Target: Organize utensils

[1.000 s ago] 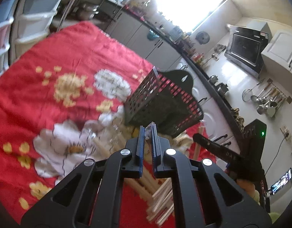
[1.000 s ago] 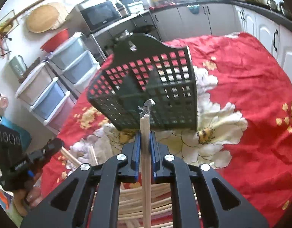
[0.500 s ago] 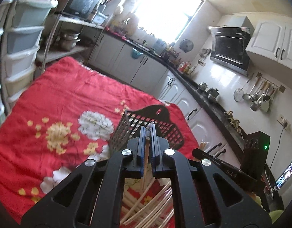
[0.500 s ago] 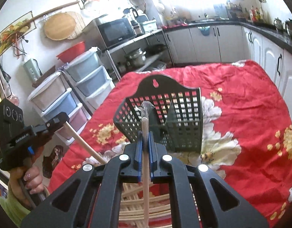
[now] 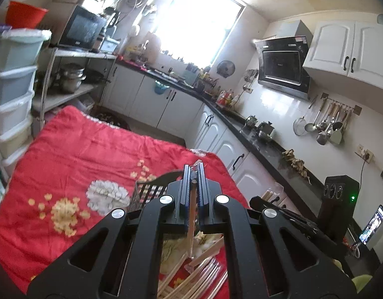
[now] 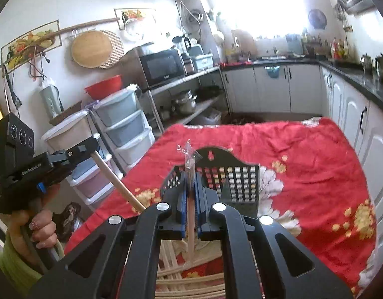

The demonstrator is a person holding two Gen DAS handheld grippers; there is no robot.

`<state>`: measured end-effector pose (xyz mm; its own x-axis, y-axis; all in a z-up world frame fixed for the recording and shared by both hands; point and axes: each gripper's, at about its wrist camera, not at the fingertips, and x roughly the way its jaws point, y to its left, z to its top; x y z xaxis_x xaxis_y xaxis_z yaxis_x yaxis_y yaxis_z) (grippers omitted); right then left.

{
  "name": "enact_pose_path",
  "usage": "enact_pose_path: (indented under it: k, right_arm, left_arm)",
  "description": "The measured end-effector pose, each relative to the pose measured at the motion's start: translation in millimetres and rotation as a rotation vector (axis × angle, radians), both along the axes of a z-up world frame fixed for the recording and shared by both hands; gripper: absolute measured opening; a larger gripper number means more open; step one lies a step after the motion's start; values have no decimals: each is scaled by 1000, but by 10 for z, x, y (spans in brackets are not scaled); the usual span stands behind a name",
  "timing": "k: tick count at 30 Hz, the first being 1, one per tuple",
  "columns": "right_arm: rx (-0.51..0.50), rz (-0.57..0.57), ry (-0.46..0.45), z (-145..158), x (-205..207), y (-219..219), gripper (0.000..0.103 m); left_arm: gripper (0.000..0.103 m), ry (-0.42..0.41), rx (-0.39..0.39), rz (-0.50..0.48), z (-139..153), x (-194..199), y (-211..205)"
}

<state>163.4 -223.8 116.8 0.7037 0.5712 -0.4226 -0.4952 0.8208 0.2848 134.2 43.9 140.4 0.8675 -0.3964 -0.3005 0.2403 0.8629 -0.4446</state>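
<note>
Left gripper (image 5: pixel 193 174): fingers nearly closed, pinching one wrapped chopstick (image 5: pixel 191 214) that hangs down between them. Right gripper (image 6: pixel 190 179): fingers likewise pressed onto a second wrapped chopstick (image 6: pixel 190 214), clear wrapper tip protruding at 12 o'clock. Black basket (image 6: pixel 231 174): upright on the red flowered cloth (image 6: pixel 303 154), just beyond both grippers' tips. Loose chopsticks (image 6: pixel 191 281): piled on the cloth at 6 o'clock, below the fingers. In the right view, at 9 o'clock, a hand (image 6: pixel 39 226) holds the left gripper's handle. Surroundings: white cabinets (image 5: pixel 171 104) and bright window (image 5: pixel 196 20) at 12 o'clock; plastic drawers (image 6: pixel 126 122) at 10 o'clock.
</note>
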Motion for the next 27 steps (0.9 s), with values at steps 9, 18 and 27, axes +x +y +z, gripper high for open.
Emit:
enact_pose_path:
  k: [9,18,27]
  right_arm:
    - [12,-54,-99,350,59,-115,6]
    - [60,-112,-177,623,198,-251,6]
    - [89,-169,-219,662,460,-353,6]
  left_arm:
    - [2,-93,36,25,405,89,-30]
    - [2,-148,101,88,653,196,-13]
    - [2,-127,122,133,547,438,46]
